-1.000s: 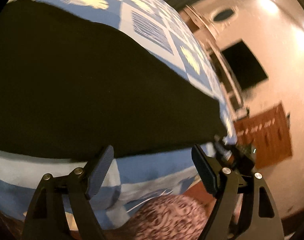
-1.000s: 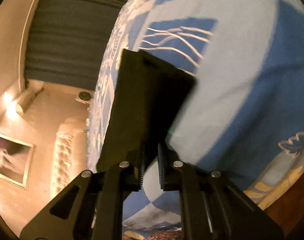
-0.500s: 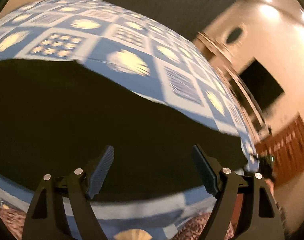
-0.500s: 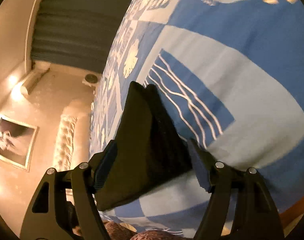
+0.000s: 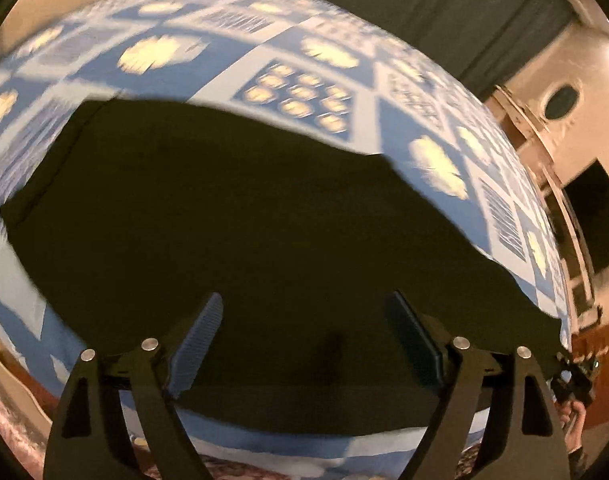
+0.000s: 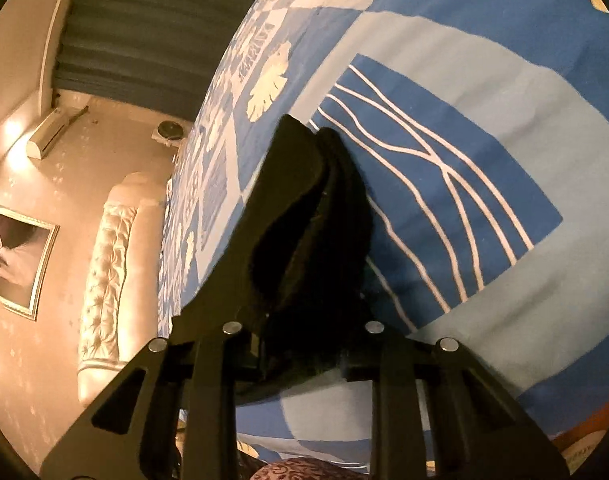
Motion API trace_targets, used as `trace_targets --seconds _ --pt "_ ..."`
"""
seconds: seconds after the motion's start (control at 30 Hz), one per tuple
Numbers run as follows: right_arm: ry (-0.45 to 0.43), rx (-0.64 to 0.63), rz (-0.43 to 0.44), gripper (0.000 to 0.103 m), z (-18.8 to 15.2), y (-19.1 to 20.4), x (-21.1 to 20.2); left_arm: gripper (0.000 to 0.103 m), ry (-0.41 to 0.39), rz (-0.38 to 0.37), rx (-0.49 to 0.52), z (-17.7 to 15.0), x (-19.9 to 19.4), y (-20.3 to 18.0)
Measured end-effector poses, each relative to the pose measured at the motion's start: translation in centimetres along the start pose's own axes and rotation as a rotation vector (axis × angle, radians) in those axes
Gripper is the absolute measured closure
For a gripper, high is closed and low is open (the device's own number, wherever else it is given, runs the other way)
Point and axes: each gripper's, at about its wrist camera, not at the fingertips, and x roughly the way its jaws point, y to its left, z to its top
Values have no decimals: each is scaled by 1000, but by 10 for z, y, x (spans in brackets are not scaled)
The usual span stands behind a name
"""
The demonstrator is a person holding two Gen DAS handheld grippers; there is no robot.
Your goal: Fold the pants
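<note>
We are holding our left black two-finger gripper (image 5: 304, 344) with its fingers spread wide apart above the near part of the dark, flat-lying cloth pants (image 5: 264, 232), and nothing is lying between its ribbed pads (image 5: 198, 340). The pants are stretching across the blue and white patchwork bedspread with cream leaf and shell prints (image 5: 288, 68), reaching from the left side of the left wrist view to the far right edge of the bed, with the near edge of the fabric running just behind the gripper's arms. In the right wrist view we are seeing the same pants (image 6: 304, 216) end-on, as a layered dark bundle rising from the bedspread (image 6: 484, 60) with two folded edges showing at its top. Our right black gripper (image 6: 300, 344) is sitting around the near end of that bundle, the fabric filling the space between the fingers; the pads themselves are hidden by cloth, so we cannot tell whether they are pressing on it or merely straddling it. Beyond the bed we are seeing a cream tufted headboard (image 6: 104, 280), a framed picture on the wall (image 6: 12, 256) and dark pleated curtains (image 6: 144, 28).
</note>
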Motion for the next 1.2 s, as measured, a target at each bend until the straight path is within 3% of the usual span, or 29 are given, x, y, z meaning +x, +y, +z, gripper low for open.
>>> trace_targets --seconds 0.1,0.2,0.43,0.73,0.97,1.2 --pt "-40 -5 25 80 -3 20 -5 19 5 -92 -49 -1 1 17" --pt "-69 -36 52 80 -3 50 -13 17 26 -119 -29 0 2 17" --pt "-120 -220 41 80 -20 157 -14 11 49 -86 103 -4 9 3" --pt "-135 -460 -10 80 -66 276 14 11 38 -89 129 -5 8 3" --pt "-71 -580 -14 80 -118 339 71 11 33 -115 80 -2 7 7" --pt "31 -690 -63 80 -178 368 156 11 32 -113 89 -3 6 6"
